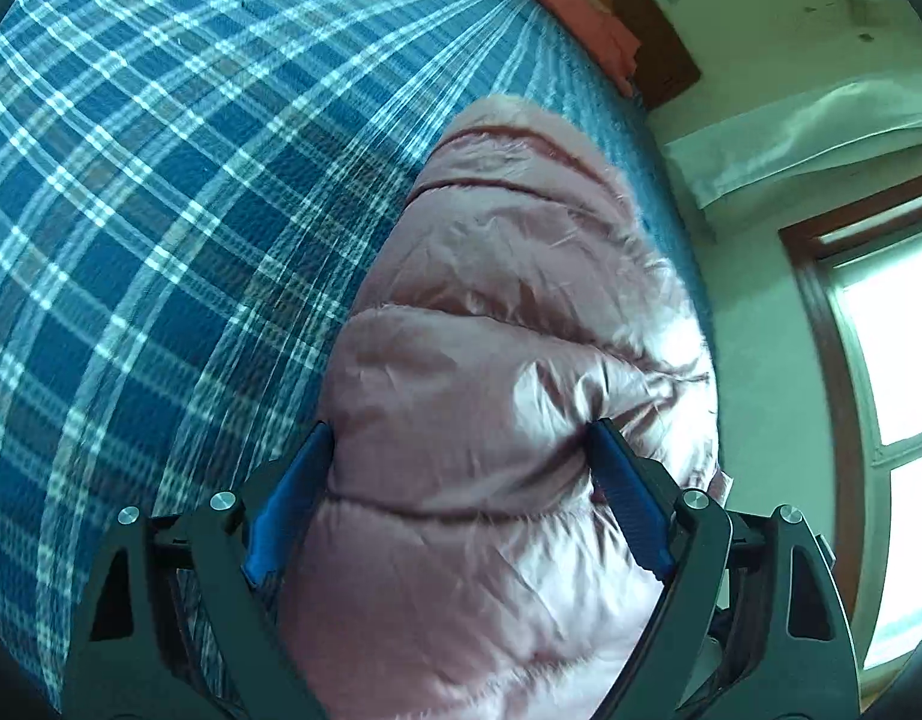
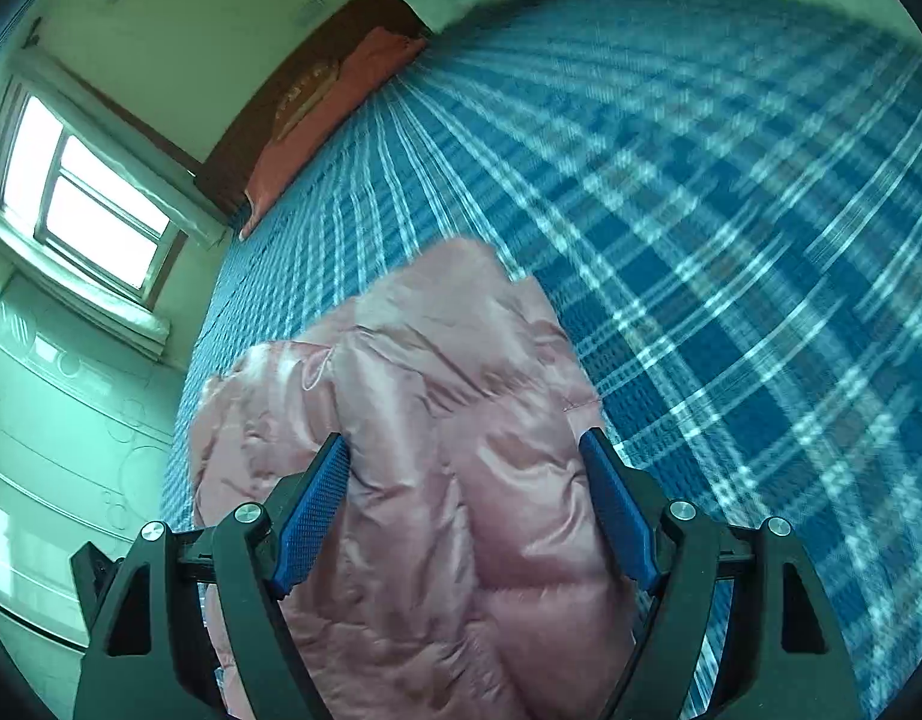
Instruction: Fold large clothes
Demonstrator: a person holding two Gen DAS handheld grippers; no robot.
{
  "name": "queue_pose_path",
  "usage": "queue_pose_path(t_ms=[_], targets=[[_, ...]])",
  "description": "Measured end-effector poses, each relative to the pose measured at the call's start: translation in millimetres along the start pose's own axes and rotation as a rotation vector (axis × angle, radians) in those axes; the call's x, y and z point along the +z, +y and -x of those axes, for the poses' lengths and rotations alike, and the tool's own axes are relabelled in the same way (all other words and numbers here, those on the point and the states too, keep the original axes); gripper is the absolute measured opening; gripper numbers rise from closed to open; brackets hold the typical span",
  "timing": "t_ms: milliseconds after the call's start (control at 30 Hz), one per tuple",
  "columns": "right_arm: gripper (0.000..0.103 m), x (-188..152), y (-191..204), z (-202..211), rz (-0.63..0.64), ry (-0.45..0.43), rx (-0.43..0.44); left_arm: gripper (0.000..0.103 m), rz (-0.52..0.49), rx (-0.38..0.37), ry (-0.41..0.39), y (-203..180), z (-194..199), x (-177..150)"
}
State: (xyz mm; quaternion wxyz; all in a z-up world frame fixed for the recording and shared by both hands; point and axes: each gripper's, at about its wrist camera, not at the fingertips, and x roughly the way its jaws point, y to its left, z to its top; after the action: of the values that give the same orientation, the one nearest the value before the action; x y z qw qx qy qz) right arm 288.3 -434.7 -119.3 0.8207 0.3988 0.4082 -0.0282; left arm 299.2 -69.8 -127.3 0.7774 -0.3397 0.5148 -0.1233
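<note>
One pink puffer jacket lies on a bed with a blue plaid sheet. Two grippers, the left gripper and the right gripper, point forward over it, each with blue fingers spread wide, jacket bulging between them.

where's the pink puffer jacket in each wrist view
Left wrist: the pink puffer jacket fills centre to bottom, between the left gripper fingers.
Right wrist: lower centre-left, between the right gripper fingers.
Shared landmark: blue plaid bedspread.
</note>
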Motion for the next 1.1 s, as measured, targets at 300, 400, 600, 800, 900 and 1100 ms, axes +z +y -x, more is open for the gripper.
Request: queue_pose_path(t_ms=[300,400,600,800,900,1100], targets=[[0.066,-10.6,-9.3,-20.9,0.042,0.02,0.044,0.089,-0.024,0.043,0.003,2.6,-27.4,1.1],[0.061,-12.0,-11.6,-24.6,0.039,0.03,0.086,0.089,-0.029,0.025,0.0,4.4,-28.7,0.3],[0.061,-6.5,-10.8,-28.9,0.075,0.045,0.123,0.088,-0.04,-0.005,0.001,9.1,-28.3,0.2],[0.074,-9.6,-14.7,-19.1,0.061,-0.023,0.08,0.089,-0.046,-0.032,0.004,20.7,-23.5,-1.6],[0.076,-13.3,-10.1,-11.1,0.082,-0.023,0.039,0.091,-0.048,-0.048,0.01,24.0,-24.7,0.7],[0.081,-13.1,-3.3,-1.3,0.123,-0.035,-0.039,0.091,-0.058,-0.06,0.018,29.0,-22.6,0.5]])
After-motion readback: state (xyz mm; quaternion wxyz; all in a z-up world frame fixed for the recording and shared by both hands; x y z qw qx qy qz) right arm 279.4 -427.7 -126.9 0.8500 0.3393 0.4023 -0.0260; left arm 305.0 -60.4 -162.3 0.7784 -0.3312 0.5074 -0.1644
